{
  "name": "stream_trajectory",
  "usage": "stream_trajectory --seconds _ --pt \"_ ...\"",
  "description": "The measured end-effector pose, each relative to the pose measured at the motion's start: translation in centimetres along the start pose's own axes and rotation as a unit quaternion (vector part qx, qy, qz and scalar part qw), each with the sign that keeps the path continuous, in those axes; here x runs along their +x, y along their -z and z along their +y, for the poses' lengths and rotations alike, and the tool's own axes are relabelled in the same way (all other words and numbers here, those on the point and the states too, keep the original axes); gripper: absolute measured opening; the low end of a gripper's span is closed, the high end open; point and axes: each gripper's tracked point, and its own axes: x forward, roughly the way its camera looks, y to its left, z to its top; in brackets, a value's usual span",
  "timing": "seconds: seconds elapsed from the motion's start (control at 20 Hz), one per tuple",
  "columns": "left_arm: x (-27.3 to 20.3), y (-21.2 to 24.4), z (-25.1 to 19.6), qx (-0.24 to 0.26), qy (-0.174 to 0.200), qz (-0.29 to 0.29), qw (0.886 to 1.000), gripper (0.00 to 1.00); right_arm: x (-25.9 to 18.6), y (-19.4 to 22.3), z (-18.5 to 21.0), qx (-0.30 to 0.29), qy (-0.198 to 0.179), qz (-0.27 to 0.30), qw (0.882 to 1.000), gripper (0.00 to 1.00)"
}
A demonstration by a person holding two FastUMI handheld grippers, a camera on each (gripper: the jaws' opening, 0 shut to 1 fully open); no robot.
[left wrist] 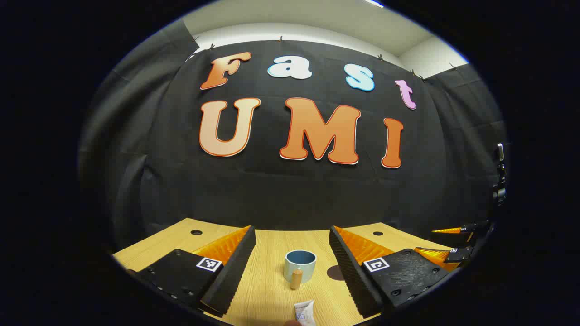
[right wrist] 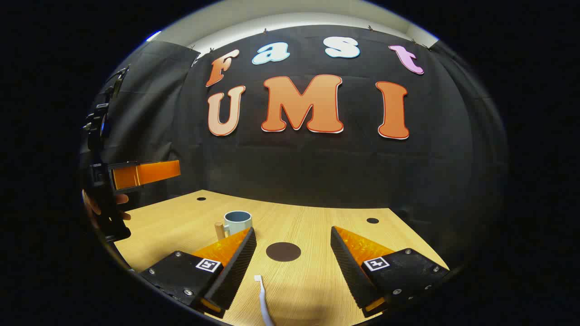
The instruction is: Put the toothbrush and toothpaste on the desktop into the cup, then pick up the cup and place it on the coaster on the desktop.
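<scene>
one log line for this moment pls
stage: start, nothing grasped | left claw: open, facing cup | right claw: open over toothbrush | toothpaste: on desk | coaster: bare

A: From where does the left gripper view look?
B: Low over the desktop (left wrist: 267, 290), facing the wall.
A: And the right gripper view?
B: Same direction; both share the cup (left wrist: 300, 265).

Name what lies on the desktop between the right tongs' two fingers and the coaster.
In the right gripper view, the toothbrush lies there, its head pointing toward the coaster; the right tongs stand open.
</scene>
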Motion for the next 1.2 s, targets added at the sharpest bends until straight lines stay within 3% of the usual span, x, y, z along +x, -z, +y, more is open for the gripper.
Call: stream_trajectory --seconds 0.25,0.75,1.05,1.2 --pt "0.7 -0.2 -0.7 0.005 0.009 -0.007 1.0 0.98 0.5 -0.8 -0.1 0.002 -0.001 -0.018 1.0 0.99" --pt "1.1 0.3 -1.1 0.015 0.016 0.005 1.0 0.97 1.0 -1.8 0.6 -0.002 -0.025 0.003 1.0 0.99" --pt "1.9 2.2 -1.4 0.052 0.024 0.072 0.996 1.0 1.0 -2.5 0.6 -0.025 -0.033 0.043 0.998 0.98" --pt "2.2 5.0 -1.9 0.032 0.046 0.153 0.987 0.97 1.1 -2.3 1.6 -0.024 -0.063 0.082 0.994 0.98"
